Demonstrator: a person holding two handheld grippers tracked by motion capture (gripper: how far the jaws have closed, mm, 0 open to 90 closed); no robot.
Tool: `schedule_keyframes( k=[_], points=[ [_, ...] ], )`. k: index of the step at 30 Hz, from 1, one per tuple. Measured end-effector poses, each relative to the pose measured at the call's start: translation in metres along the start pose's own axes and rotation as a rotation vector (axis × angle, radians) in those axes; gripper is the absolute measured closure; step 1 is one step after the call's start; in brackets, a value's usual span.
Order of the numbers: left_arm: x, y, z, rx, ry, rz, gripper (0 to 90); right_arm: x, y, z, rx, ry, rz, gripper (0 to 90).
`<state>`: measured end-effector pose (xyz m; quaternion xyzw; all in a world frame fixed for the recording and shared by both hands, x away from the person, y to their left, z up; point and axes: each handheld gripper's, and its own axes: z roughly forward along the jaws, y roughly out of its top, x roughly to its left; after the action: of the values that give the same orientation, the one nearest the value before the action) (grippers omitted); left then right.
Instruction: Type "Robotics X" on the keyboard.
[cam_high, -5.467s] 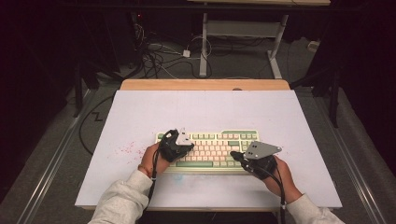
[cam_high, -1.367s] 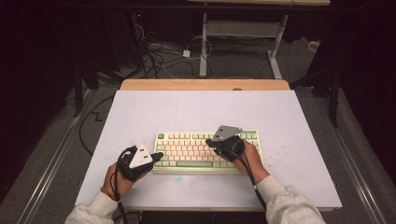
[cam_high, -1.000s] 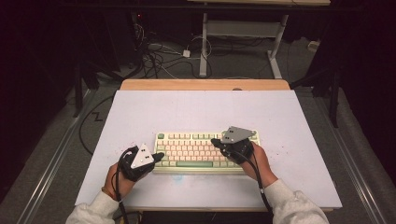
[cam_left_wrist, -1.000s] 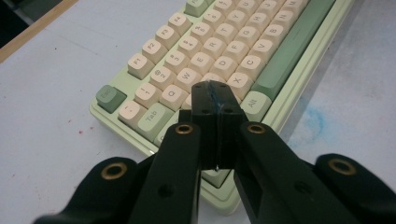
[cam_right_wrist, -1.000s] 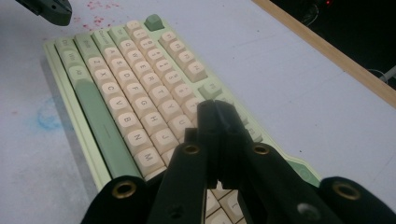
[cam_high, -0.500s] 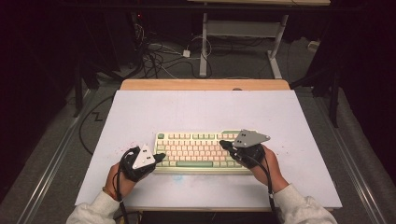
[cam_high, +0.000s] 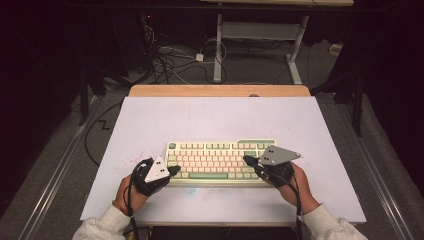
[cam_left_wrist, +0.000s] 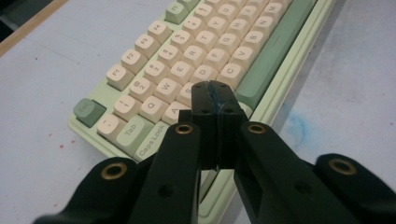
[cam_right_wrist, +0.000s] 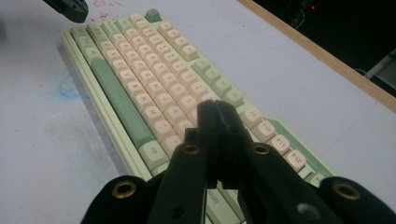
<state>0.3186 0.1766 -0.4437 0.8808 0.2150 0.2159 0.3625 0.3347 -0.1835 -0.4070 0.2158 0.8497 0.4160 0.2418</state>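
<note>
A pale green keyboard (cam_high: 220, 161) with cream keys lies on the white table top (cam_high: 215, 120), near its front edge. My left gripper (cam_high: 173, 170) is shut and empty, its tips over the keyboard's front left corner. In the left gripper view the closed jaws hover above the keys near the green space bar (cam_left_wrist: 271, 60), over the keyboard (cam_left_wrist: 187, 70). My right gripper (cam_high: 247, 160) is also shut and empty, over the keyboard's right end. In the right gripper view its pressed-together tips (cam_right_wrist: 217, 109) sit above the right-hand keys of the keyboard (cam_right_wrist: 140, 84).
A wooden strip (cam_high: 220, 90) runs along the table's far edge. Cables (cam_high: 170, 60) and a desk frame (cam_high: 260, 35) stand on the floor beyond. A faint blue smudge (cam_right_wrist: 69, 88) marks the table in front of the keyboard. The left gripper's tip (cam_right_wrist: 70, 8) shows far off.
My right gripper has slid to the right along the keyboard, from its middle-right toward its right end. The left gripper has stayed at the keyboard's front left corner.
</note>
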Motion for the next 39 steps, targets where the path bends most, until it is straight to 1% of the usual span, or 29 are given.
schedule_keyframes(
  k=[6,7,10,13,16,17,20,26,28,30,31,34,37,39],
  points=[
    [-0.003,0.009,0.005,-0.004,-0.016,0.011,87.5,-0.001,-0.007,-0.008,0.001,-0.007,0.009,90.0],
    [-0.003,0.011,0.006,-0.01,-0.021,0.003,87.5,-0.001,-0.008,-0.009,0.003,-0.009,0.007,90.0],
    [-0.003,0.015,0.01,-0.003,-0.033,-0.007,87.5,-0.002,-0.01,-0.01,0.005,-0.008,0.011,90.0],
    [-0.003,0.02,0.016,0.007,-0.046,-0.006,87.4,-0.001,-0.012,-0.011,0.008,-0.008,0.01,90.0],
    [-0.004,0.025,0.022,0.015,-0.051,0.005,87.4,0.0,-0.014,-0.013,0.006,-0.014,0.007,90.0],
    [-0.004,0.027,0.024,0.018,-0.058,0.006,87.5,-0.001,-0.014,-0.014,0.006,-0.013,0.008,90.0],
    [-0.003,0.029,0.028,0.028,-0.066,0.011,87.4,-0.001,-0.016,-0.015,0.009,-0.014,0.012,90.0],
    [-0.002,0.032,0.033,0.042,-0.078,0.004,87.4,0.0,-0.019,-0.014,0.023,-0.009,0.007,90.0],
    [-0.002,0.032,0.036,0.054,-0.077,0.015,87.4,0.0,-0.019,-0.014,0.028,-0.007,0.006,90.0],
    [-0.001,0.033,0.039,0.06,-0.084,0.012,87.3,0.0,-0.019,-0.013,0.03,-0.004,0.008,90.0],
    [-0.001,0.033,0.04,0.065,-0.081,0.014,87.3,0.0,-0.019,-0.013,0.034,-0.004,0.005,90.0],
    [0.0,0.034,0.044,0.064,-0.085,0.01,87.3,0.001,-0.02,-0.012,0.038,0.0,0.001,90.0],
    [0.0,0.037,0.045,0.062,-0.087,0.015,85.0,0.002,-0.02,-0.01,0.047,0.003,-0.001,90.0],
    [-0.001,0.038,0.046,0.066,-0.095,0.021,85.6,0.002,-0.021,-0.009,0.052,0.006,-0.002,90.0]
  ],
)
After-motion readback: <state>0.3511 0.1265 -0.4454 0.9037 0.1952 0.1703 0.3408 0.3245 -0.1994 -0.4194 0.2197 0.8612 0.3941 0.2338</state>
